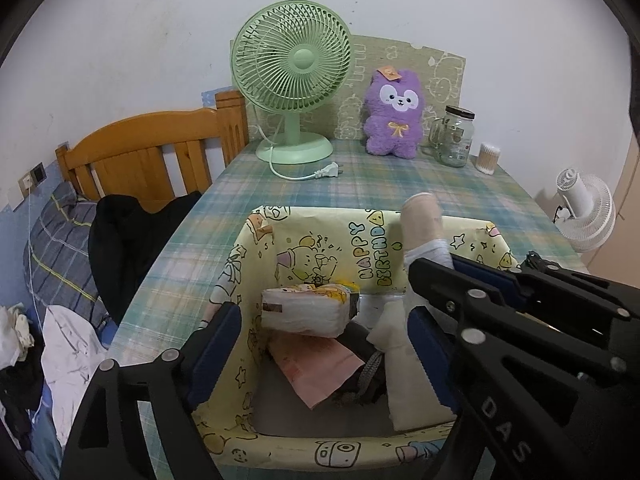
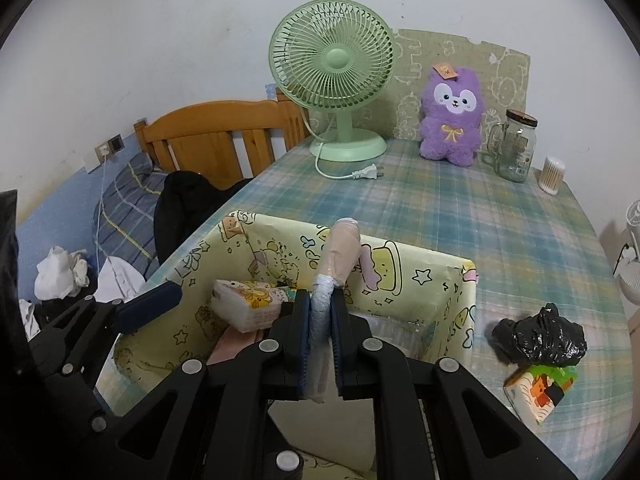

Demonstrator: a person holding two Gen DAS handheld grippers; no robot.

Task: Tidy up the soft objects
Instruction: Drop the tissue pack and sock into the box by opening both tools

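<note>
tissue pack (image 1: 310, 307) in box (image 1: 256, 236), fan (image 1: 291, 76) behind

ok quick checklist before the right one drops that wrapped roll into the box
1. Right hand-held gripper shut on the wrapped roll: ok.
2. Roll over the yellow box: ok.
3. Left hand-held gripper open, holding nothing: ok.
4. Tissue pack lying in the box, free of the left pads: ok.
5. Free spot under the roll: cannot tell, gripper hides it.
6. Left gripper out of the drop path: not ok, its fingers are in the box.
</note>
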